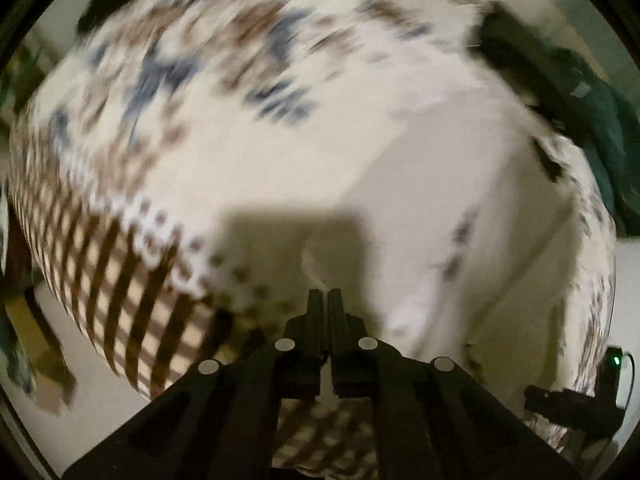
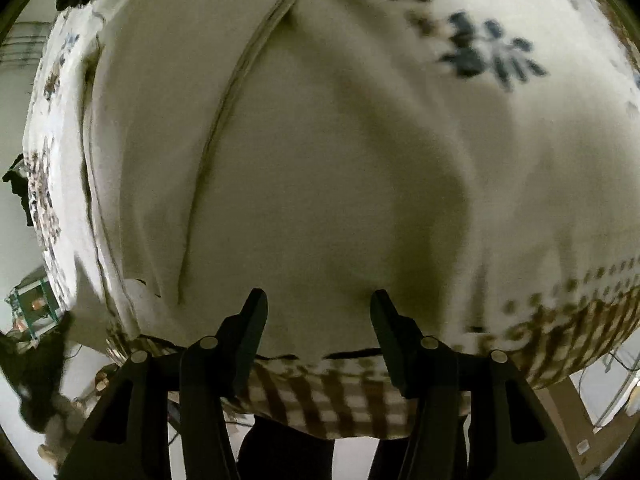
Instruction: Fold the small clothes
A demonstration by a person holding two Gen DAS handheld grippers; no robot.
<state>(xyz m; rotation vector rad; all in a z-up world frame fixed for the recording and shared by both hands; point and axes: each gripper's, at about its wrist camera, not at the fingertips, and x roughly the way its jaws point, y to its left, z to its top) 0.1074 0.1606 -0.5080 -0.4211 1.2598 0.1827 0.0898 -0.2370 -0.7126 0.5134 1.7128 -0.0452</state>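
A cream-white garment (image 1: 460, 200) lies spread on a table with a patterned cloth (image 1: 168, 92). My left gripper (image 1: 325, 300) is shut, with a corner of the garment pinched between its fingers, over the near edge of the table. In the right wrist view the same garment (image 2: 320, 160) fills the frame, with a long seam (image 2: 236, 80) running up its left part. My right gripper (image 2: 318, 304) is open over the garment's near hem and holds nothing.
The tablecloth has a brown checked border (image 1: 120, 280) and blue and brown prints (image 2: 488, 52). Dark green clothes (image 1: 580, 92) are heaped at the far right of the table. The right gripper's body (image 1: 576, 404) shows at the lower right. The floor (image 2: 560, 408) is below the table edge.
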